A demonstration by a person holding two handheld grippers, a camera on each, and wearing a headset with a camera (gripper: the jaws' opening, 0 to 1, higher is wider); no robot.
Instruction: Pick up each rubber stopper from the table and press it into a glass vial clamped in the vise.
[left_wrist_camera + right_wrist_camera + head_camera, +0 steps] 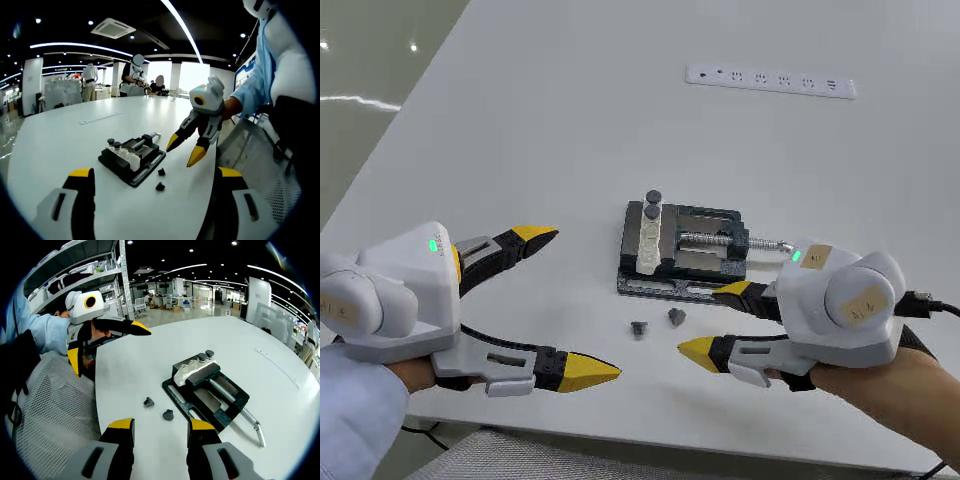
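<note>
Rubber stoppers [639, 328] are lying loose, two of them, on the white tabletop [520, 120] just in front of the vise [705, 262], and neither is being touched. Two further dark stoppers [653, 197] are already sitting in the mouths of the two farthest glass vials [652, 218] in the row clamped between the vise's jaws. The nearer vials [647, 245] in that row are looking clear and uncapped, though their exact count cannot be told. The left hand-held gripper [570, 300] is hovering to the left of the vise with its jaws spread wide and holding nothing. The right hand-held gripper [704, 320] is hovering just to the right of the loose pair, likewise spread and empty, its yellow tips pointing toward them. A power strip [770, 80] is lying well beyond the vise. By this showing the task is standing roughly at its halfway mark: two stoppers appear pressed home, two are waiting to be picked up, and the next pick appears to be falling to the nearer, right hand-held gripper.
</note>
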